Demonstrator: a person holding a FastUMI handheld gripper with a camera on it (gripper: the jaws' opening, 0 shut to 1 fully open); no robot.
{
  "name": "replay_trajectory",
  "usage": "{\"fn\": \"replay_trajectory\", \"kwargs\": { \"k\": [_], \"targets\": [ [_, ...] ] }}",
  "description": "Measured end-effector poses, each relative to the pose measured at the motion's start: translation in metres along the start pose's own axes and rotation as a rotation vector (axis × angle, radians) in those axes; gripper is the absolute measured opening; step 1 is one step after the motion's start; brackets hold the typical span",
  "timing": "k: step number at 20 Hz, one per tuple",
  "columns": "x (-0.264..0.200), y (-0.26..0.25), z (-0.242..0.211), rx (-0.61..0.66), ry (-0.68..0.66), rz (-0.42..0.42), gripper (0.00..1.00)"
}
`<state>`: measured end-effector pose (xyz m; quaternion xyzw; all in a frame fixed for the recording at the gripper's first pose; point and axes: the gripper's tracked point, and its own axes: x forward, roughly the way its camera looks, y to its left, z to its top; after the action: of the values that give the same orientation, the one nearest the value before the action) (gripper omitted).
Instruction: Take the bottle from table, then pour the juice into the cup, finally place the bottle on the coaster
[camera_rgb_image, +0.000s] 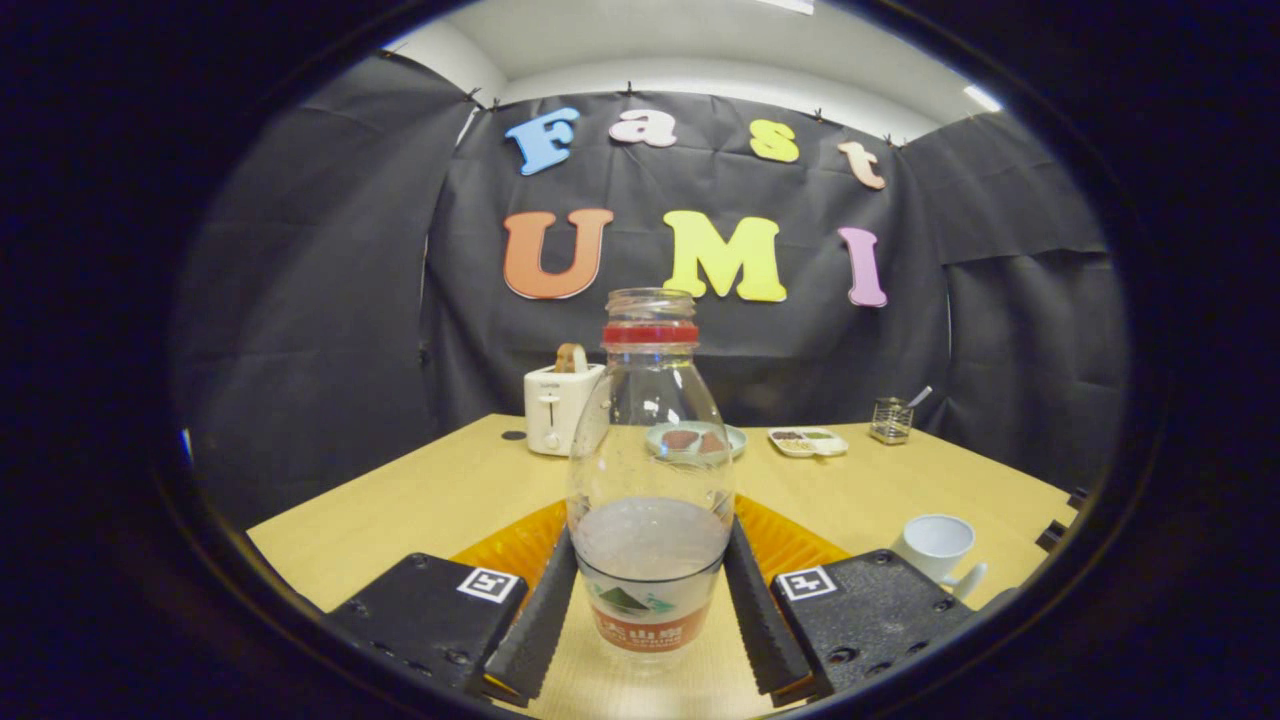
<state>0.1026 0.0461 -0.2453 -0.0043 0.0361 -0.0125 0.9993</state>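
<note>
A clear plastic bottle (650, 420) with a red neck ring and no cap stands upright between my fingers. A pale liquid fills its lower part, above a printed label. My gripper (650, 548) is shut on the bottle, both fingers pressing its sides at the liquid level. An orange ribbed coaster (510, 548) lies on the table right behind the bottle and spreads out past both fingers. Whether the bottle's base touches it I cannot tell. A white cup (936, 546) with a handle stands to the right, beside the right finger's block.
On the wooden table (400, 500) beyond the bottle stand a white toaster (553, 408) holding a slice of bread, a pale plate (740, 438) with food, a small divided dish (808, 441) and a wire holder (890, 420). Black cloth walls close the booth.
</note>
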Motion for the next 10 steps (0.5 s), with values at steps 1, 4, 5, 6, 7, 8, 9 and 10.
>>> {"fn": "replay_trajectory", "kwargs": {
  "k": [1,4,5,6,7,8,9,10],
  "targets": [
    [-0.003,0.004,0.007,0.014,-0.007,0.006,0.79],
    [-0.010,0.007,0.024,0.089,-0.022,0.007,0.79],
    [-0.011,0.004,0.029,0.108,-0.025,0.000,0.79],
    [-0.012,0.002,0.034,0.133,-0.028,-0.001,0.79],
    [-0.013,0.000,0.036,0.168,-0.031,0.002,0.79],
    [-0.013,-0.003,0.038,0.200,-0.033,0.002,0.79],
    [-0.012,-0.008,0.036,0.230,-0.026,-0.003,0.79],
    [-0.012,-0.012,0.036,0.257,-0.026,-0.003,0.79]
  ]
}}
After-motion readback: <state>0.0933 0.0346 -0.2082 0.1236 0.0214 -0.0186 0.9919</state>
